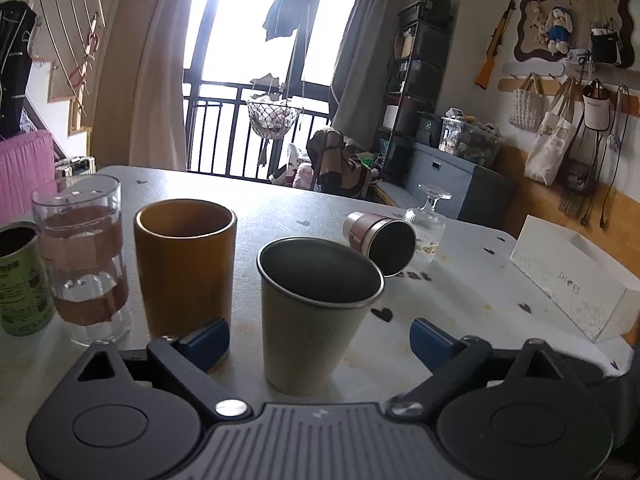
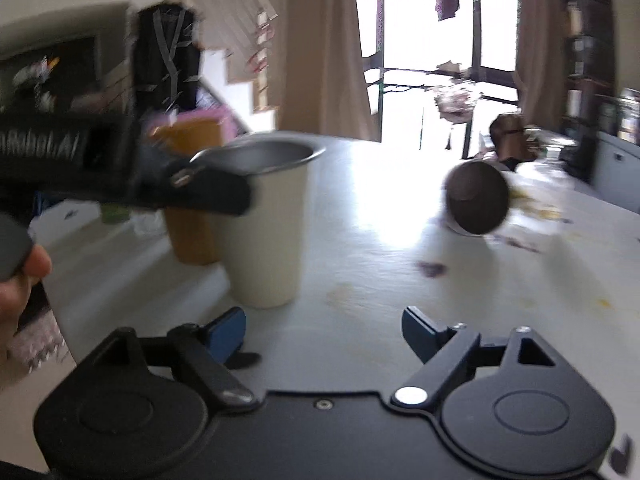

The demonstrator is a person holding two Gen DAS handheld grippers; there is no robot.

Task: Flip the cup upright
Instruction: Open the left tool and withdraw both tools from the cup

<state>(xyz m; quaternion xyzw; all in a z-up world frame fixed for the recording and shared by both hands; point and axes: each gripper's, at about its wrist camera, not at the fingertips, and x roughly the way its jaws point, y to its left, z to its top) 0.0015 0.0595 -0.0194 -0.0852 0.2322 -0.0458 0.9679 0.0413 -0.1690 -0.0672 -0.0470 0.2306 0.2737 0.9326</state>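
The left gripper (image 1: pixel 320 344) hangs low over the pale table (image 1: pixel 460 304), its blue-padded jaws spread wide and holding nothing. Between the pads, touching neither, a cream cup (image 1: pixel 312 312) with a dark metal lining stands upright, mouth up. Just left of it stands a taller brown cup (image 1: pixel 184 268), also upright, its base close behind the left pad. Further left are a clear ribbed glass (image 1: pixel 84 260) with a brownish band around it, and, at the frame edge, a green can (image 1: pixel 20 280).

Beyond the cream cup, to the right and well apart from it, a small brown-banded tumbler (image 1: pixel 378 242) lies on its side, its dark open mouth facing the camera. Right behind it, touching or nearly so, a stemmed glass (image 1: pixel 428 224) rests upside down, foot in the air. A white box (image 1: pixel 576 280) sits near the table's right edge.

The right wrist view is blurred. The right gripper (image 2: pixel 324 336) is likewise wide open and empty above bare tabletop; the cream cup is ahead to its left, with the left gripper's black body crossing in front of it, and the tipped tumbler lies farther off to the right.
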